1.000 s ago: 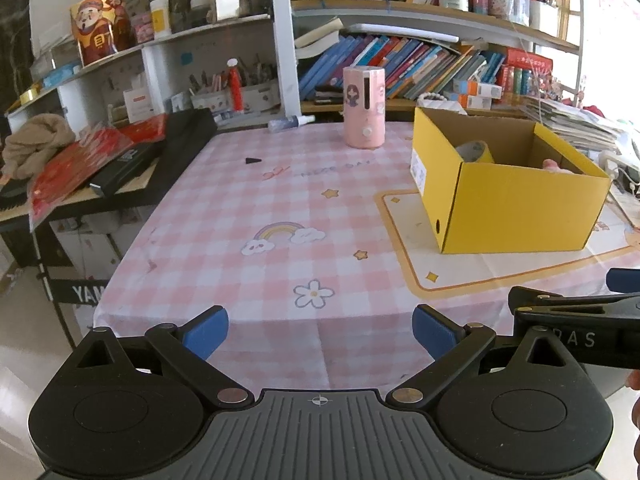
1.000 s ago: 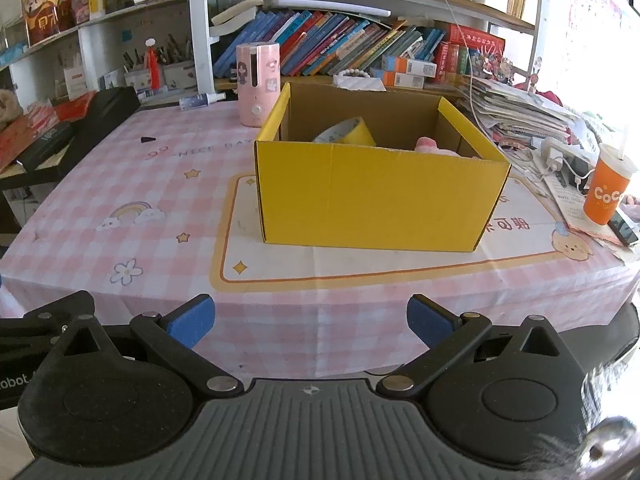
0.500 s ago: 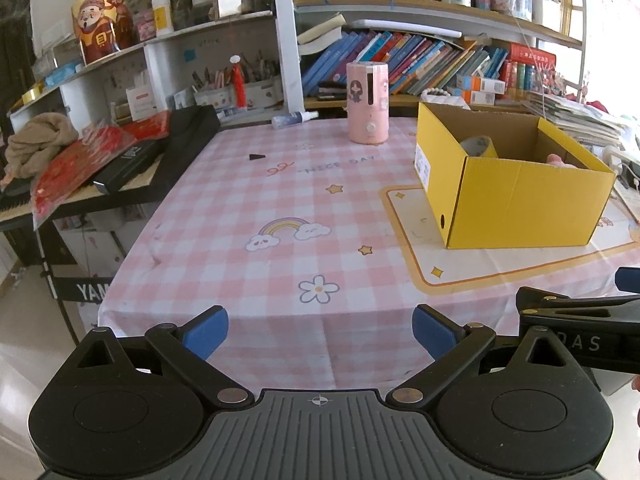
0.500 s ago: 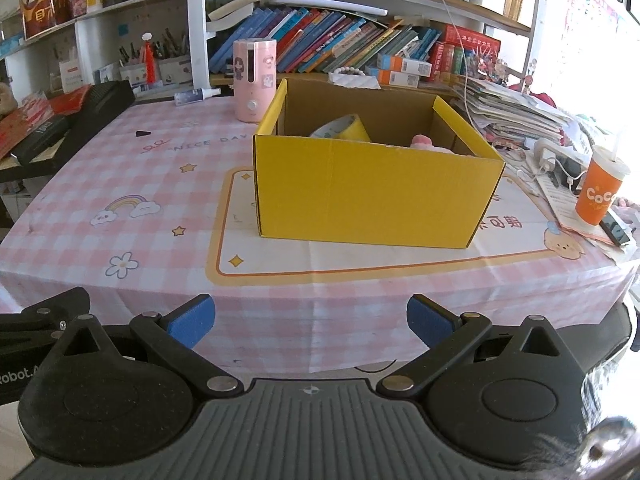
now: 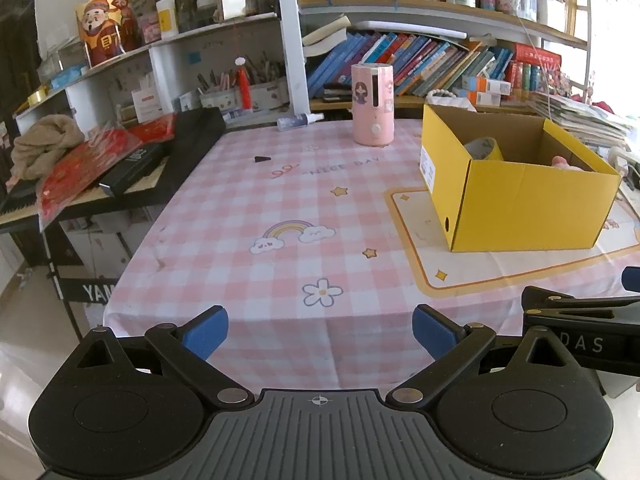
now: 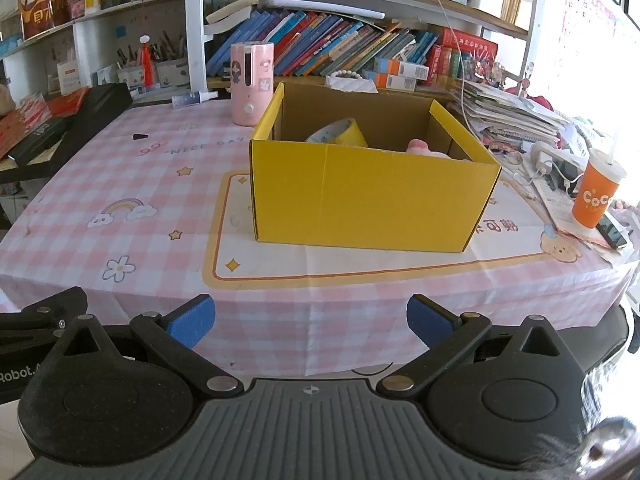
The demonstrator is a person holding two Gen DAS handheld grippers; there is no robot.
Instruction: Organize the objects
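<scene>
Bright daylight floods my two feeds from the window (image 6: 592,20) on the right, blown out to white glare. The yellow box (image 6: 372,192) throws only a soft shadow on the tablecloth (image 5: 280,200). Fisheye distortion bends the shelves (image 5: 224,28) toward the edges; corners vignette black. Focus holds sharp mid-frame, with blur at my right view's bottom-right corner.

The left gripper (image 5: 320,330) is black plastic with two angled linkage arms, each tipped with a blue foam pad (image 5: 204,330). Silver rivets (image 5: 234,395) mark the pivots, and round discs sit either side of a ribbed grey centre plate (image 5: 320,432) bearing a small crosshair. The right gripper (image 6: 308,320) has the same build: blue pads (image 6: 192,320), silver rivets (image 6: 219,383), ribbed plate. White lettering reading "Robot." (image 6: 16,374) shows on black casing at the near left.
</scene>
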